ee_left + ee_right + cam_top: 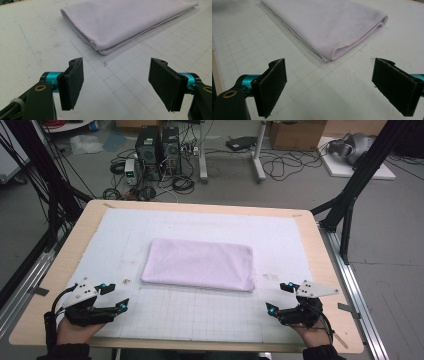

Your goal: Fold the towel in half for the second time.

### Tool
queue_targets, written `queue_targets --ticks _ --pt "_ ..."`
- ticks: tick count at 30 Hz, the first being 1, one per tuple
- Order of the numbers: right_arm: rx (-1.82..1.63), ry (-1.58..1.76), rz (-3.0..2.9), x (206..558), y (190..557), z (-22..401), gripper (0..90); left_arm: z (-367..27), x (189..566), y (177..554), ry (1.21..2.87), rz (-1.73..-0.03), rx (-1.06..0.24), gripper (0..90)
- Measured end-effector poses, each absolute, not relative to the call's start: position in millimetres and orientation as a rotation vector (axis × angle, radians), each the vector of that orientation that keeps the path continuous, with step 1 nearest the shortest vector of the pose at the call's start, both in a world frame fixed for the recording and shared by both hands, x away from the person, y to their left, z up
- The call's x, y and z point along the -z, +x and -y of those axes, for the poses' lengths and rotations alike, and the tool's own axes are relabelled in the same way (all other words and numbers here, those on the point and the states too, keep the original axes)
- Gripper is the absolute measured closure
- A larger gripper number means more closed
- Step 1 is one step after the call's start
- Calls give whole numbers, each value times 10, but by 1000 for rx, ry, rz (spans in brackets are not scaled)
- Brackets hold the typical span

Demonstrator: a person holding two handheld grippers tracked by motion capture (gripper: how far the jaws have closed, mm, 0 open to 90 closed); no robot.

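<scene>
A folded pale lilac cloth (200,264) lies flat in the middle of the white gridded mat (200,315). My left gripper (114,296) rests near the table's front left, open, with nothing between its jaws. In the left gripper view the cloth's near corner (100,48) lies a short way ahead of the black pads (72,83). My right gripper (279,298) sits at the front right, also open and empty. In the right gripper view the cloth's folded corner (334,53) is just ahead of the jaws.
The mat covers a light wooden table (320,270). Behind the table, on the floor, stand computer towers (157,150), tangled cables (180,182) and a cardboard box (297,134). Black frame posts (357,180) rise at both sides.
</scene>
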State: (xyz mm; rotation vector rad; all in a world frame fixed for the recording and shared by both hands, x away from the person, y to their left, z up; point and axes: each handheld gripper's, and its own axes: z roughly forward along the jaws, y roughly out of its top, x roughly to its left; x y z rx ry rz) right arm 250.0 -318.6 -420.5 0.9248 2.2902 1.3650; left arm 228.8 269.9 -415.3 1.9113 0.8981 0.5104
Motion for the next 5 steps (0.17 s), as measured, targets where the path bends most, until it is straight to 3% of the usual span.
queue_targets --ticks 5 --pt "-1366 924 -2284 4195 2507 3176 118 -2688 4164 2298 1923 -898 -506 289"
